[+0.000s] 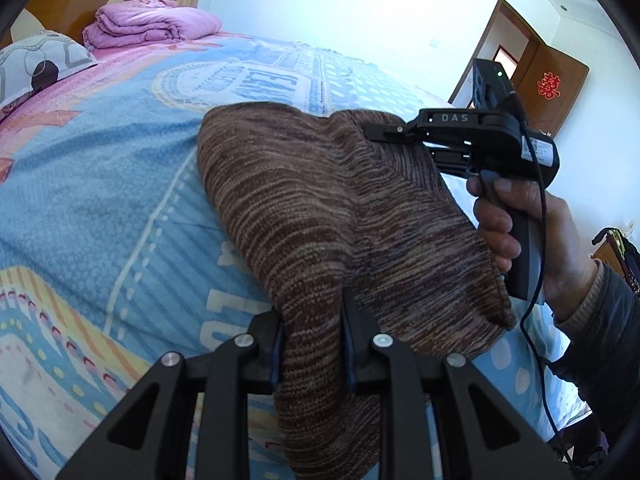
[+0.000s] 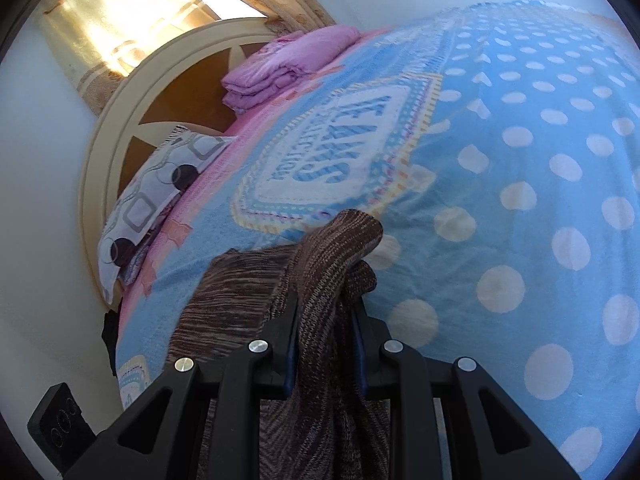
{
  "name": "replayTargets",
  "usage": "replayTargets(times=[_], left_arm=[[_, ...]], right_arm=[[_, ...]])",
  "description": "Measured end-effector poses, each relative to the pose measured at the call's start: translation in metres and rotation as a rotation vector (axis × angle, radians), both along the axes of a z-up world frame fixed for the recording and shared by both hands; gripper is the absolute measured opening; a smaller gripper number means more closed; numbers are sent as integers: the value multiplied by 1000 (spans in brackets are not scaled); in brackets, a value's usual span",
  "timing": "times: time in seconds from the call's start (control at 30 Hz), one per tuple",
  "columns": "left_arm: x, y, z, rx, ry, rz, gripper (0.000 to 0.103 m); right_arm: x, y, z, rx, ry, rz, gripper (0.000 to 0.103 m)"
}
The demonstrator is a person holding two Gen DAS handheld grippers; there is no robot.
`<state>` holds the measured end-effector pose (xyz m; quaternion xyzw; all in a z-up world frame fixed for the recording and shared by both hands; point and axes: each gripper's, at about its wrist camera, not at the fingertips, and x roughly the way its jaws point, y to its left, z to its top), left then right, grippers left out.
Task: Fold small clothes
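A brown striped knit garment [image 1: 320,208] hangs stretched between both grippers above the blue patterned bedspread [image 1: 100,184]. My left gripper [image 1: 312,320] is shut on one end of it at the bottom of the left wrist view. My right gripper [image 1: 380,134] is shut on the far end, at upper right in that view, held by a hand. In the right wrist view the right gripper [image 2: 326,312] pinches a bunched fold of the knit garment [image 2: 332,264], which drapes down and to the left over the bedspread [image 2: 500,200].
A folded purple quilt [image 1: 152,24] and a patterned pillow [image 1: 36,64] lie by the headboard [image 2: 120,120]. A wooden door [image 1: 556,88] stands at the far right. A curtained window [image 2: 140,12] is behind the headboard. A black device [image 2: 56,424] sits at lower left.
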<state>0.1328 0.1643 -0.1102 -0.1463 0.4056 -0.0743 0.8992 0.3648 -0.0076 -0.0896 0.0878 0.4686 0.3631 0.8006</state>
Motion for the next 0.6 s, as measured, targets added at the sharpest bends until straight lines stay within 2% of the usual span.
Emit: replayTargets(times=[0.27, 0.53, 0.6], left_arm=[[-1, -4, -4, 16, -18, 2, 27], [-5, -7, -2, 56, -24, 18, 37], [-6, -9, 1, 80, -16, 17, 43]], right_arm=[[5, -5, -17, -4, 25, -18, 23], [-2, -9, -17, -15, 14, -20, 28], [-5, -10, -15, -32, 5, -20, 32]])
